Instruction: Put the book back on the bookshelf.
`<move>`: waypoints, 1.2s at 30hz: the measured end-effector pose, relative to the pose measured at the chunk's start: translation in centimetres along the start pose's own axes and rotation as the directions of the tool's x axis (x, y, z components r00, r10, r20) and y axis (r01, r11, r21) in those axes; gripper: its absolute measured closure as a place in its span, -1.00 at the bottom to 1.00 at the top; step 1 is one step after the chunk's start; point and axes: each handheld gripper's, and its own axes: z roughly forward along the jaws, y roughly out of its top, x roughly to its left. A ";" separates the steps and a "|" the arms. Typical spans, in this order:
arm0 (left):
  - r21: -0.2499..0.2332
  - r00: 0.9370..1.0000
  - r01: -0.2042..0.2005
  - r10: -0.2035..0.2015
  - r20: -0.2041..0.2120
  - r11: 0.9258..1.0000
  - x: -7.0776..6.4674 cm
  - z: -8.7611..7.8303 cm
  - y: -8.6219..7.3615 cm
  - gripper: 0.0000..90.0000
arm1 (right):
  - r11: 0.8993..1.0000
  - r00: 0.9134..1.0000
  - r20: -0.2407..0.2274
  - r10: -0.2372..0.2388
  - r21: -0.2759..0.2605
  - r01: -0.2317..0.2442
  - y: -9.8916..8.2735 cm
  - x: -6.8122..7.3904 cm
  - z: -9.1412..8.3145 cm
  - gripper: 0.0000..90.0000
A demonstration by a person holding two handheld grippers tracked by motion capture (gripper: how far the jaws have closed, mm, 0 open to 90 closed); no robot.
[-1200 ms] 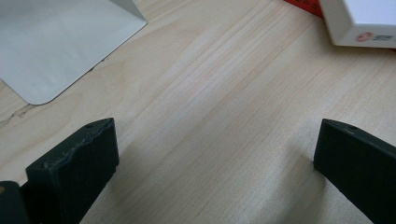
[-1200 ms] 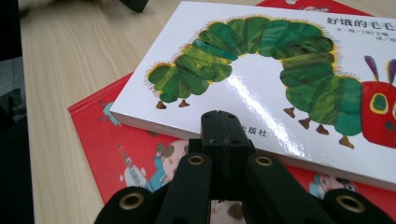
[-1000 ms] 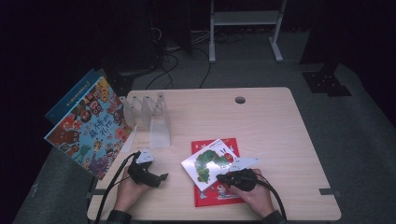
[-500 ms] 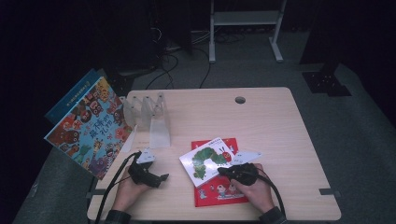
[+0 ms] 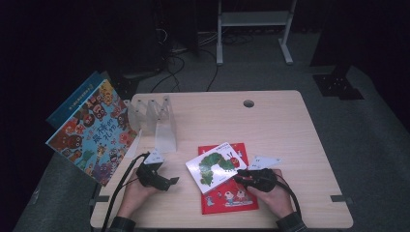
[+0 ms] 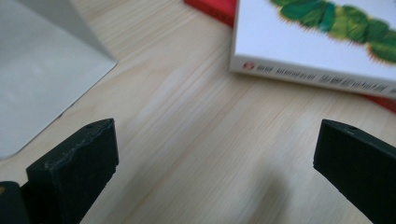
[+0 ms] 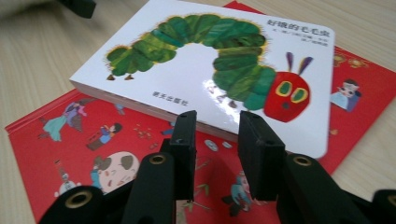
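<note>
Right gripper (image 7: 212, 126) jaws just opening, nothing between them, tips at caterpillar book's (image 7: 219, 70) near edge. Book lies on red book (image 5: 229, 198), counter's 6 o'clock. Likely released. Left gripper (image 5: 159, 178) wide open, empty, at 7 o'clock.

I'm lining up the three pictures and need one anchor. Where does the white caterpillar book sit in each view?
High view: the white caterpillar book lies low and centre, on the red book.
Left gripper view: its spine edge fills the top right corner.
Right gripper view: it spans the upper middle, just beyond the right gripper.
Shared landmark: the red book under it, a sliver in the left gripper view.
</note>
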 end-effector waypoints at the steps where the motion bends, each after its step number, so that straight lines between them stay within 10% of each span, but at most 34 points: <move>1: -0.006 1.000 0.005 -0.005 0.007 1.000 -0.1 0.2 0.3 -1.00 | 1.000 1.000 -0.005 -0.009 -0.001 0.009 0.0 0.2 0.1 0.50; 17: 0.012 0.995 -0.016 0.015 0.095 1.000 -1.5 3.7 4.4 -1.00 | 0.998 0.995 -0.080 -0.064 0.009 0.065 0.5 2.9 1.8 0.62; 31: 0.039 0.990 0.002 -0.008 0.142 0.999 -2.2 4.9 4.8 -1.00 | 0.999 0.995 -0.092 -0.036 -0.004 0.036 0.7 3.9 2.8 0.63; 36: 0.047 0.986 0.004 -0.011 0.166 0.999 -2.2 5.1 4.9 -1.00 | 0.995 0.991 -0.096 -0.095 -0.034 0.092 0.8 4.7 3.2 0.83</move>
